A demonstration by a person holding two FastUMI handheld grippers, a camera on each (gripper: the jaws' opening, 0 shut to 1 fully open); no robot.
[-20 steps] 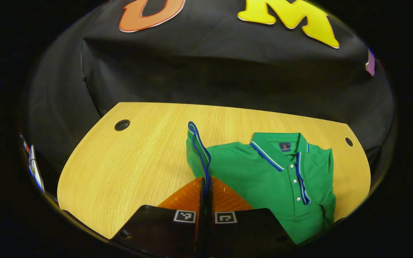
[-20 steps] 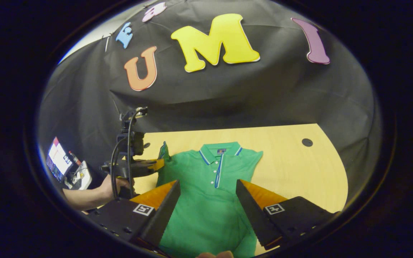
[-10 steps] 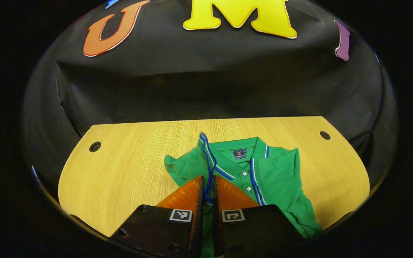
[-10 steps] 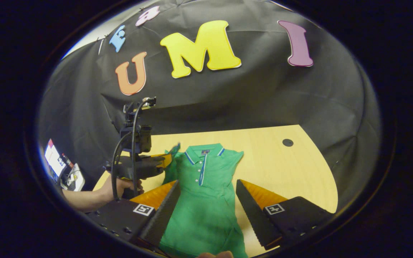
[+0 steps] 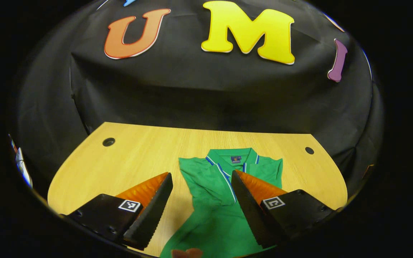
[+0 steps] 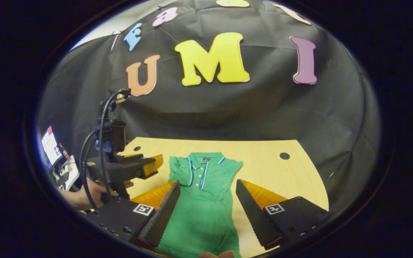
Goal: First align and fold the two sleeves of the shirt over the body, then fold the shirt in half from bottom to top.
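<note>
Shirt: a green polo shirt lies flat on the desk, lower centre of the left gripper view, collar toward the far edge; lower centre of the right gripper view too.
Sleeves: in the left gripper view the sleeve at picture-left lies folded over the body; the sleeve at picture-right looks tucked in as well, though one finger hides part of it.
Left hand-held gripper: fingers spread wide above the shirt, gripping nothing; in the right gripper view it hangs at middle left, held by a hand, just beside the shirt's shoulder.
Right hand-held gripper: fingers spread wide, straddling the shirt's body from above, empty.
Desk: pale wood, with a round cable hole toward each far corner.
Containers: I see none from here.
</note>
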